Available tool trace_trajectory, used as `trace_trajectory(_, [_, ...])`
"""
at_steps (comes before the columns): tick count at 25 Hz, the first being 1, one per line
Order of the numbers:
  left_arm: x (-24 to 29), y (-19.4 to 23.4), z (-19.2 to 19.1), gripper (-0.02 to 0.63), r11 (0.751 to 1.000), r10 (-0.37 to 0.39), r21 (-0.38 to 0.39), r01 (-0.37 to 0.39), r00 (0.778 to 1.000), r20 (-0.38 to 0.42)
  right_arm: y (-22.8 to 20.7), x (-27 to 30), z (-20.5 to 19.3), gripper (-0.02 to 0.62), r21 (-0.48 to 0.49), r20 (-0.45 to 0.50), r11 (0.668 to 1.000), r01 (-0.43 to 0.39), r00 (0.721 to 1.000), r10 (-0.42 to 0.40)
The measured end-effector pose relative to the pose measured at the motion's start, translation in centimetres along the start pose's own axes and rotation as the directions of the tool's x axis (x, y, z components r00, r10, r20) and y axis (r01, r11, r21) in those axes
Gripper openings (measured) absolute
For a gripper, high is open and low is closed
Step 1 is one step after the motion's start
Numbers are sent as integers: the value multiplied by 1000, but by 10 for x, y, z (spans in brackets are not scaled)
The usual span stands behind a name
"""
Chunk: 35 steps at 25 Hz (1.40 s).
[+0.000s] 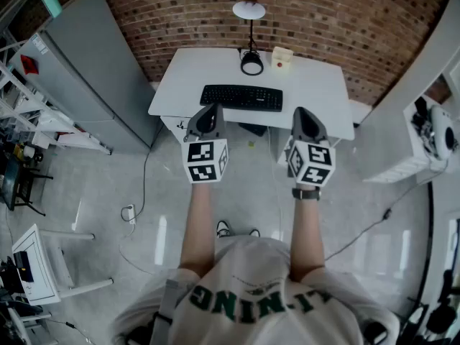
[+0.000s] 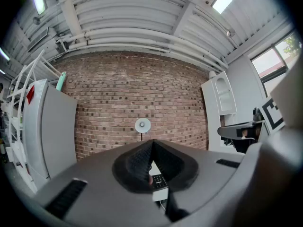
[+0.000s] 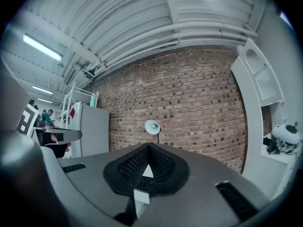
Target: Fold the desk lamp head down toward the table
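The desk lamp stands at the back of the white desk, its round white head raised on a thin black stem above a black ring base. The lamp head faces me against the brick wall in the left gripper view, and the lamp head shows likewise in the right gripper view. My left gripper and right gripper hover side by side before the desk's front edge, well short of the lamp. Both are shut with nothing held, the left gripper and right gripper each with jaws meeting at the tip.
A black keyboard lies mid-desk, and a small cream box sits right of the lamp base. A tall grey cabinet stands left of the desk, white shelving to the right. Cables and a power strip lie on the floor.
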State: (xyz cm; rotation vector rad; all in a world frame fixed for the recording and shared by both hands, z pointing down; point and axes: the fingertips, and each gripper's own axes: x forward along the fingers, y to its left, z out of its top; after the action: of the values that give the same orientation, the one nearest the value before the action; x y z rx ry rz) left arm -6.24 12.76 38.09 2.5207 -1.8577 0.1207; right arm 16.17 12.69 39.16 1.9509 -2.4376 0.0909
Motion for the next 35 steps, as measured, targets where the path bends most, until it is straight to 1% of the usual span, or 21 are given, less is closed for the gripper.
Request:
trace_trajectory(5, [0,-11,-1,-3,1000,8,-7,-8,1000,-8,-6,-5,-3,2,1,-10,1000,-14,1000,14])
trace_trajectory(10, [-4,-21,-5,-3,999,26,-18,-26,1000,-15,-9,-10,-8,2,-3,-18,999,-47,999,47])
trace_trajectory(13, [-6,-26,-11,-3,999,28,-25,-28,999,-22,-8,-9,-11,2,26,-9,997,-78,997,78])
trace_trajectory(17, [4,-25,-25,-3,1000,22,18,-21,998,-52,-2,6,-24,3,57,-24,992,-110,993,112])
trace_trajectory(19, [11,-23,-27,-3,1000,19,6,-18,998,-52,-1,14,-26,3,59,-28,992,-115,993,117])
trace_trajectory(22, [29,-18,-26,-3,1000,13,-22,-14,999,-41,-1,32,-27,3,67,-22,990,-122,992,124])
trace_trajectory(27, [71,6,-31,-3,1000,0,-30,-1,999,-33,6,80,-33,3,64,-22,987,-144,989,146])
trace_trajectory(31, [115,28,-26,-3,999,-13,-43,12,1000,-26,7,128,-22,3,47,-14,987,-154,988,155])
trace_trajectory(35, [161,55,-13,-3,998,-43,-45,42,999,-26,12,177,-11,3,37,-20,989,-146,989,147])
